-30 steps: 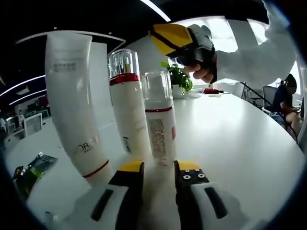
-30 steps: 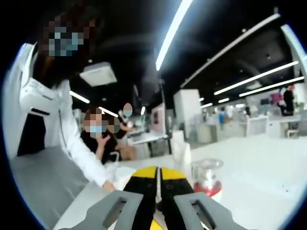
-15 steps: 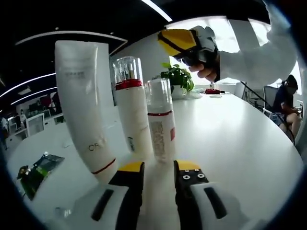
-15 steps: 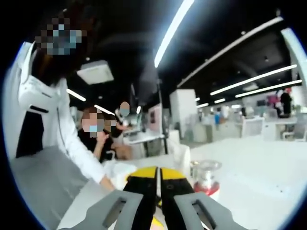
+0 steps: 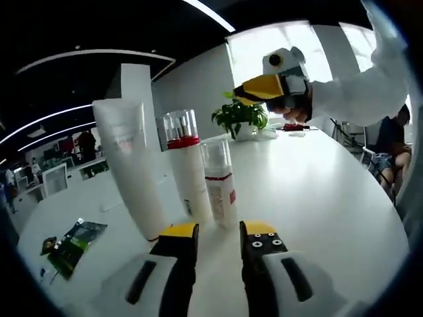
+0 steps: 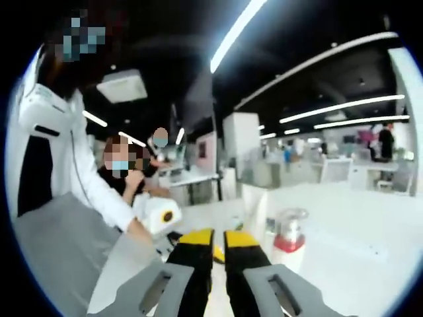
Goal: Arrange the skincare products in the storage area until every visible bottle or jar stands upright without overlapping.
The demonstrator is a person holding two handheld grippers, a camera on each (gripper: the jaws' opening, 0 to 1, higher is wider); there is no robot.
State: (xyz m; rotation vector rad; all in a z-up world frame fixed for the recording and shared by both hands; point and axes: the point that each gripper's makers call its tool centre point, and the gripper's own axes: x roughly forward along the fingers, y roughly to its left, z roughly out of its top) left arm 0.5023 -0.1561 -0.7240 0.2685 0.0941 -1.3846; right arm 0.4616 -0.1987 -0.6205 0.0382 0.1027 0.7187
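Note:
Three products stand upright in a row on the white table (image 5: 317,198): a white tube (image 5: 132,172) on its cap, a tall white bottle with a red band and clear cap (image 5: 188,165), and a shorter clear-capped bottle (image 5: 220,181). They stand close together and the two bottles look nearly touching. My left gripper (image 5: 218,232) is open just in front of the shorter bottle, with nothing between its jaws. My right gripper (image 5: 264,87) hangs in the air above and behind the row. In the right gripper view, the right gripper (image 6: 219,239) shows a narrow gap and holds nothing, above the red-banded bottle (image 6: 289,236) and the tube (image 6: 254,206).
A green packet (image 5: 76,238) lies on the table to the left of the row. A potted plant (image 5: 239,115) stands at the far end. A seated person (image 5: 391,142) is at the table's right edge. The person's white sleeve (image 6: 99,191) reaches in from the left.
The left gripper view has drawn back, so the three products look smaller and farther. The right gripper has tipped downward and its jaws, closed before, now show a thin gap.

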